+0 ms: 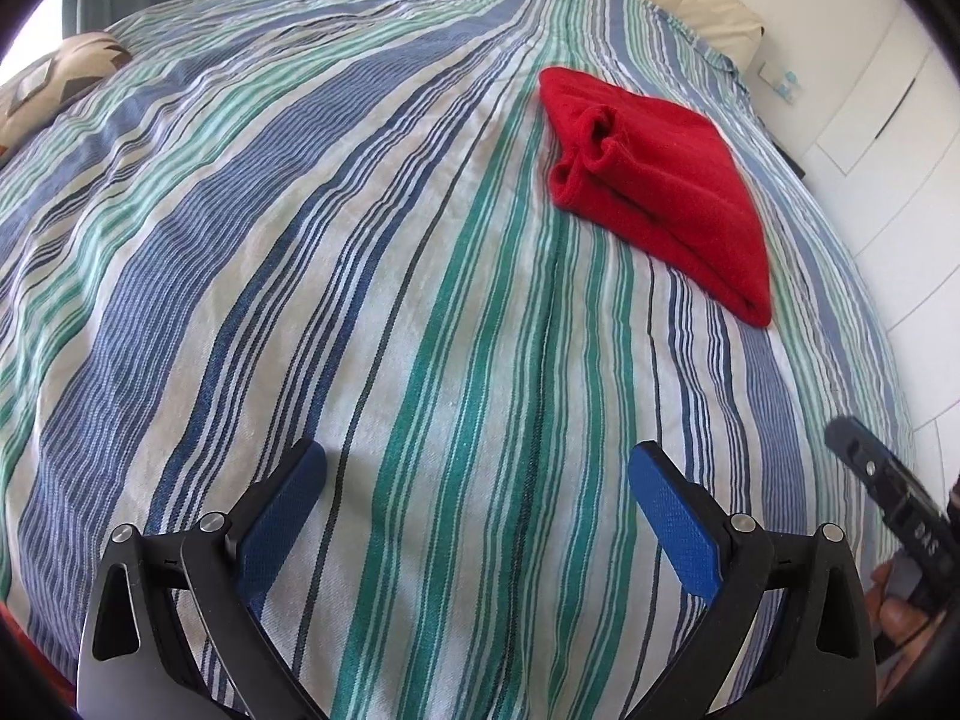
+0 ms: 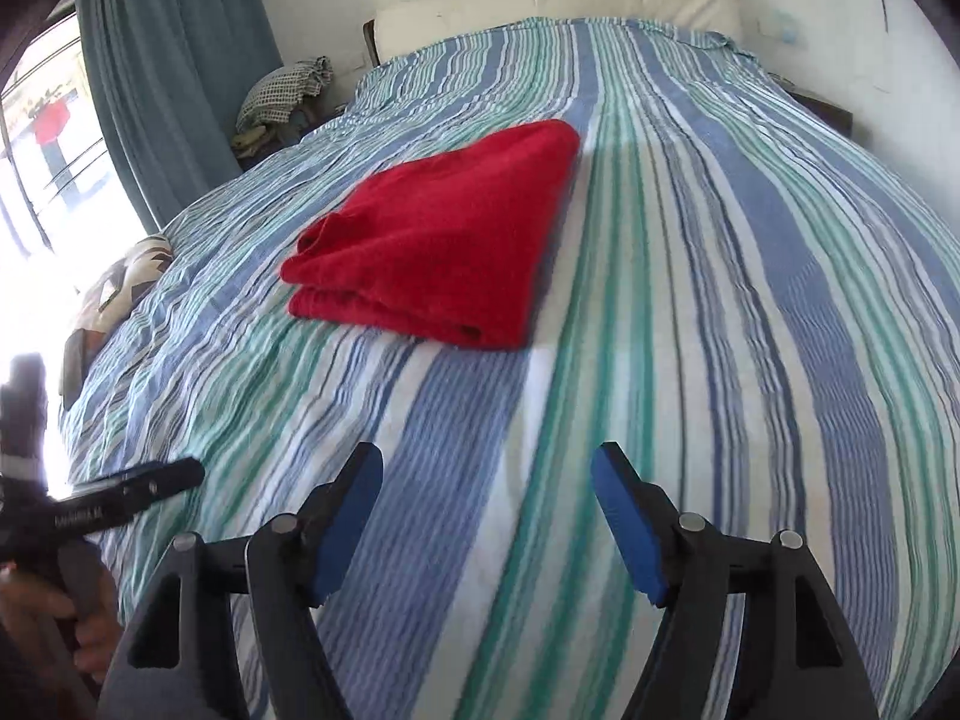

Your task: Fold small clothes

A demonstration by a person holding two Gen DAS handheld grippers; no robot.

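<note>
A red garment lies folded in a compact stack on the striped bed cover, right of centre in the left wrist view. It also shows in the right wrist view, ahead and to the left. My left gripper is open and empty, well short of the garment, above the bare cover. My right gripper is open and empty, also short of the garment. Part of the right gripper shows at the right edge of the left wrist view. The left gripper shows at the left edge of the right wrist view.
A patterned cushion lies at the bed's left edge. A cream pillow sits at the head of the bed. A pile of clothes rests beside a grey-blue curtain. White cupboard doors stand to the right.
</note>
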